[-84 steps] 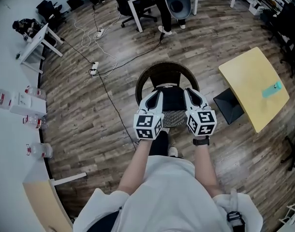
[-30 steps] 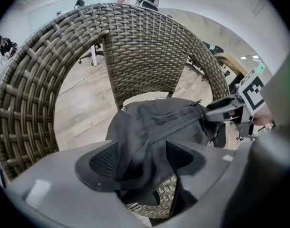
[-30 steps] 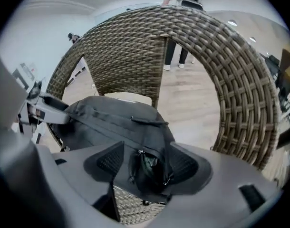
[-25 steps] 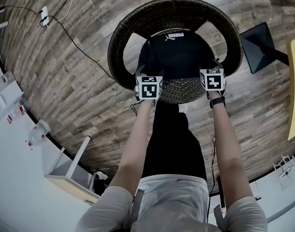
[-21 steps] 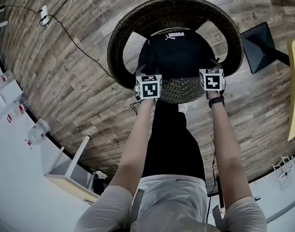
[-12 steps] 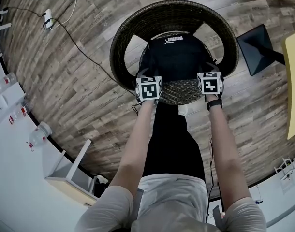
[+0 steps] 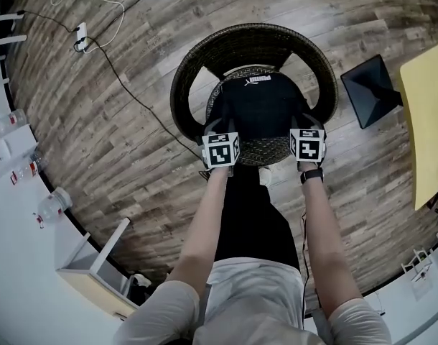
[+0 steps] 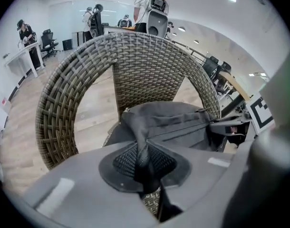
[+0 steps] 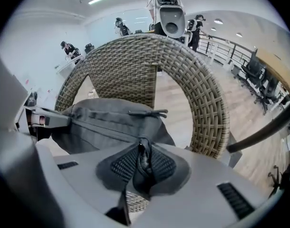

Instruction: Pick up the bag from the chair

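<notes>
A black bag (image 7: 258, 108) lies on the seat of a round wicker chair (image 7: 204, 67). In the head view my left gripper (image 7: 215, 129) sits at the bag's near left corner and my right gripper (image 7: 305, 126) at its near right corner. The left gripper view shows the left gripper (image 8: 143, 161) shut on a pinched fold of the bag (image 8: 169, 122). In the right gripper view the right gripper (image 9: 144, 164) is shut on the bag's (image 9: 107, 120) zipped edge. The fabric rises in a ridge from each pair of jaws. Between the two grips the bag is stretched across the seat.
The chair's wicker back (image 8: 149, 61) curves round behind the bag. A black monitor (image 7: 368, 88) lies on the wood floor to the right, beside a yellow table (image 7: 427, 121). Cables and a power strip (image 7: 81, 34) trail at far left. White desks (image 7: 18, 164) line the left.
The head view has drawn back since a second ago, so the chair looks smaller and lower in the frame. Both grippers keep their hold on the bag's near corners.
</notes>
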Action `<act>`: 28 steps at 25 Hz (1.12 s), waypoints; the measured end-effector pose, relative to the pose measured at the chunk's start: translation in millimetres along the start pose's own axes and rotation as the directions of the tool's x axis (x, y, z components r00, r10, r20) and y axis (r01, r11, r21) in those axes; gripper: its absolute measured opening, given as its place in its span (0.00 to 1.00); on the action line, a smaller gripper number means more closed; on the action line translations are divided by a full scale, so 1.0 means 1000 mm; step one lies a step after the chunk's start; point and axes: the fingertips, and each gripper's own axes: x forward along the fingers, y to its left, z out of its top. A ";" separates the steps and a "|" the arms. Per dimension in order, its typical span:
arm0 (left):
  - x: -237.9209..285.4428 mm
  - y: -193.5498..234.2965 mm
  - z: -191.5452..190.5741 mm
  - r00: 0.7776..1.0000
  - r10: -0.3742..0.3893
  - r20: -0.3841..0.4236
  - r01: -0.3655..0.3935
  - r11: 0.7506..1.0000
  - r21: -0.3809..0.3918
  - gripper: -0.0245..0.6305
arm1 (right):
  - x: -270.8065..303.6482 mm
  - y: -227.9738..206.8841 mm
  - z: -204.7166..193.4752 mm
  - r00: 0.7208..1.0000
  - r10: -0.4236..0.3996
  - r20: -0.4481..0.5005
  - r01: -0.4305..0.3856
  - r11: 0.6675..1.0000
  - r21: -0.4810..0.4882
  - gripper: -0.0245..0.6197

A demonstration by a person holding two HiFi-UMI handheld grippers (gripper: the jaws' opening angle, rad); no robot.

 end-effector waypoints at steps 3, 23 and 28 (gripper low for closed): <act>-0.022 -0.007 0.011 0.999 0.012 0.029 -0.012 1.000 0.009 0.11 | -0.025 0.004 0.010 0.999 -0.001 0.035 0.001 1.000 0.010 0.14; -0.241 -0.070 0.071 0.954 0.027 0.297 -0.046 0.997 0.056 0.11 | -0.250 0.031 0.081 0.951 0.005 0.308 -0.007 1.000 0.005 0.14; -0.293 -0.091 0.090 0.924 0.009 0.382 -0.047 0.995 0.090 0.11 | -0.308 0.030 0.101 0.918 0.001 0.397 -0.005 1.000 0.010 0.14</act>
